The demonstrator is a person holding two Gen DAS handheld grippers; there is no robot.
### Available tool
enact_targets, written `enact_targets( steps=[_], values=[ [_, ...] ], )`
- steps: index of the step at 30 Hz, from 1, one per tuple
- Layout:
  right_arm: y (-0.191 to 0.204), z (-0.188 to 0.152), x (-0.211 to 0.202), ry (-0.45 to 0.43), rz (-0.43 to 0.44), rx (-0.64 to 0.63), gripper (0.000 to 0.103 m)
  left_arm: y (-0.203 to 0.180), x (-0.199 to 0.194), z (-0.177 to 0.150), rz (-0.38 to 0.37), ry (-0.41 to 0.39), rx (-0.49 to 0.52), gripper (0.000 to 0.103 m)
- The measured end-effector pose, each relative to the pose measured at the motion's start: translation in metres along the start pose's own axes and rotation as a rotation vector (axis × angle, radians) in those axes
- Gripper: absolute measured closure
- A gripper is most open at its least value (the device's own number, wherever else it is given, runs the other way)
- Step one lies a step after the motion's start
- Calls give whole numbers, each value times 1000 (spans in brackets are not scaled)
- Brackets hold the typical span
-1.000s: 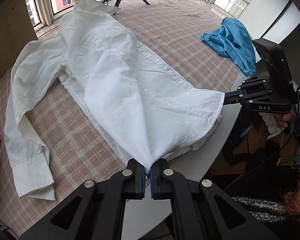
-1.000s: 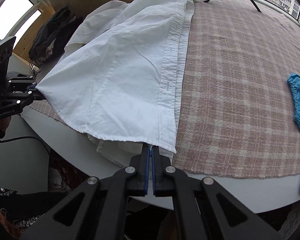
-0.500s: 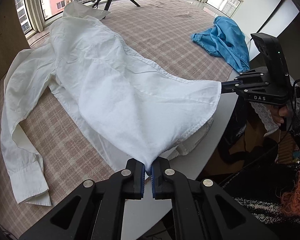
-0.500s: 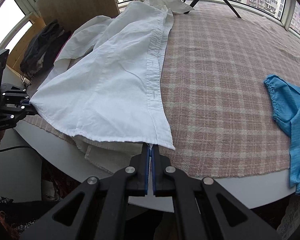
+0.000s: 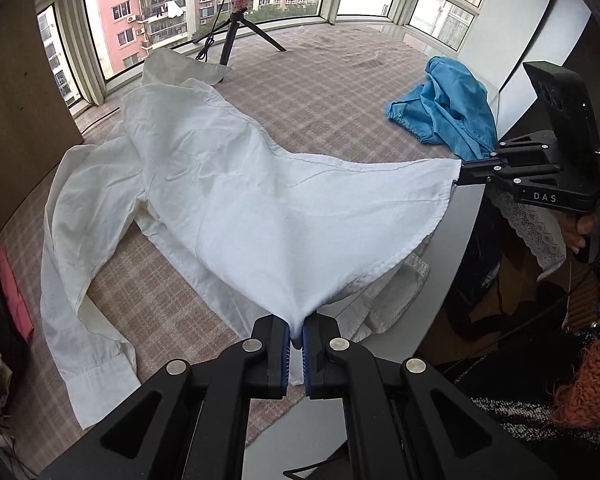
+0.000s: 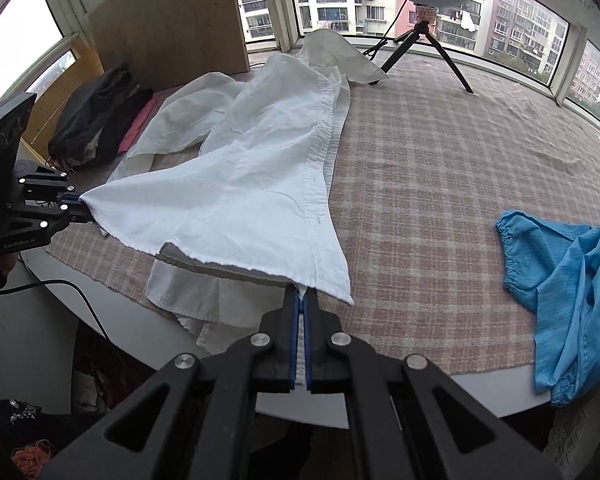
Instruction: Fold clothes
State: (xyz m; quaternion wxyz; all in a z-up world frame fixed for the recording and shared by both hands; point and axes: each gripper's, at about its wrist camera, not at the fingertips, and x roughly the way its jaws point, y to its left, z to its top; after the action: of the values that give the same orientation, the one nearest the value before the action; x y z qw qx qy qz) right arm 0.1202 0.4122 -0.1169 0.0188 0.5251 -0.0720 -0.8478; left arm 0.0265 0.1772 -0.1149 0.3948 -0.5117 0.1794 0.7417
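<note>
We grip white cotton button-up shirt [image 5: 236,184] hem with both tools. Left gripper [image 5: 295,334] clamped on near hem corner; right gripper [image 6: 300,300] clamped on placket-side corner. Hem raised, stretched taut between us; rest of shirt on pink plaid tablecloth [image 6: 440,168]. Long axis runs from fingers toward far collar, so fold likely goes forward, both hands level. Blue crumpled garment [image 6: 560,264] well right, apart.
</note>
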Motion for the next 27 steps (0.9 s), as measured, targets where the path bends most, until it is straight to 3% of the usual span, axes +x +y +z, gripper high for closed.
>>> enact_targets(
  steps=[7,10,12,13,16,19,23,25,27],
  values=[
    [14,-50,84,205,-82,-54,101,-8,71,-52,-40,150,-33,99],
    [18,-59,101,249,-141,-105,97,-7,95,-66,-40,201,-48,99],
    [18,-62,99,288,-208,-150,88,-3,85,-71,-69,198,-52,96],
    [18,-63,95,301,-229,-166,87,1,77,-74,-82,191,-53,88],
    [10,-64,63,278,-187,-135,87,14,54,-78,-112,167,-61,79],
    [8,-50,35,176,-176,-91,87,61,41,-57,-60,111,-126,77],
    [23,-11,47,50,-72,-39,87,133,43,-13,-41,10,-242,77],
    [33,3,72,64,-30,-14,87,159,60,12,22,-24,-261,77],
    [41,7,98,107,-16,3,87,168,79,28,100,-7,-192,77]
  ],
)
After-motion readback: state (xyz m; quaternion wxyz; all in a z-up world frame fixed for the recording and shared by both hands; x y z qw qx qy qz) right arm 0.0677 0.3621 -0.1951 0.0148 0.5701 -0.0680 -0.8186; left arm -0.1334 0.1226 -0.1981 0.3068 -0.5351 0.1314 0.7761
